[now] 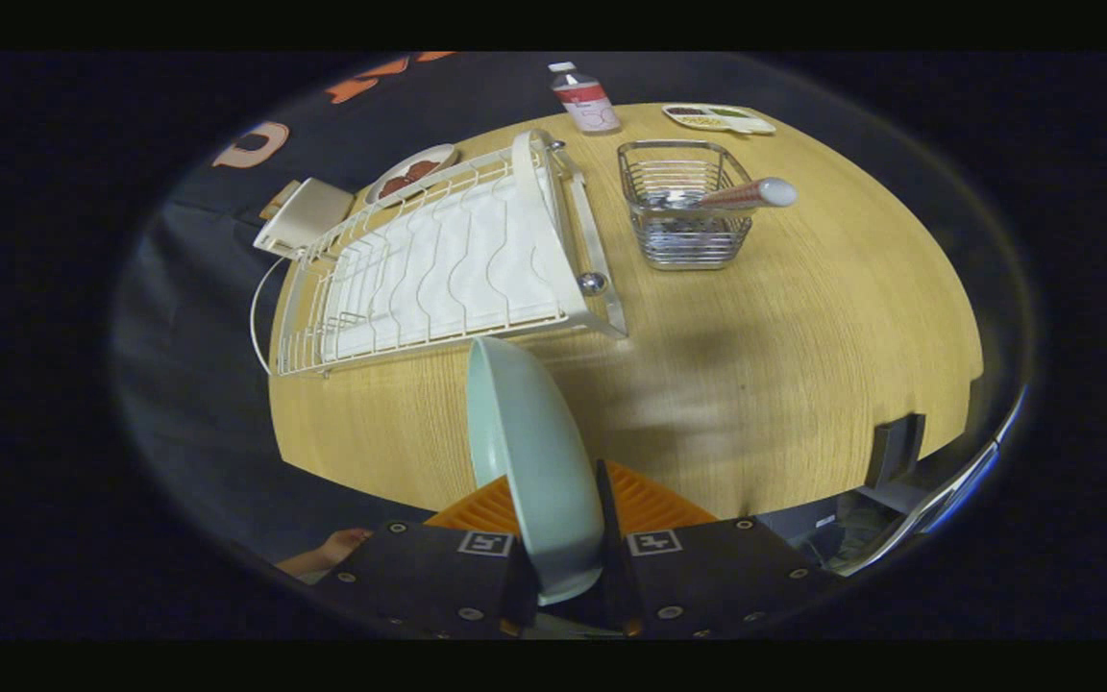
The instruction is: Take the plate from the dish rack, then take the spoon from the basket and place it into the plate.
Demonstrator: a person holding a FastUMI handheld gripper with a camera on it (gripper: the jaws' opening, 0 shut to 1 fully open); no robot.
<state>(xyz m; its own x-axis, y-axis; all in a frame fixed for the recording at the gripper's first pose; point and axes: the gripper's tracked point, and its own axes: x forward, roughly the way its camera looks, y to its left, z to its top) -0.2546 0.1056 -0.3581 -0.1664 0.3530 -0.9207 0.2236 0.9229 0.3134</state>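
A pale green plate (529, 452) stands on edge between my fingers, and my gripper (561, 538) is shut on its rim, holding it above the wooden table (784, 365). Beyond the plate lies the white wire dish rack (438, 259), with no dishes in it. To the right of the rack stands a wire basket (686, 207). A spoon (741, 195) with a pinkish handle and a white end leans out of the basket toward the right.
Behind the rack sit a small plate of food (411, 174), a bottle (584, 98) and a flat tray (717, 117). A beige box (306, 217) sits at the table's far left edge. A person's hand (328, 553) shows beside the gripper.
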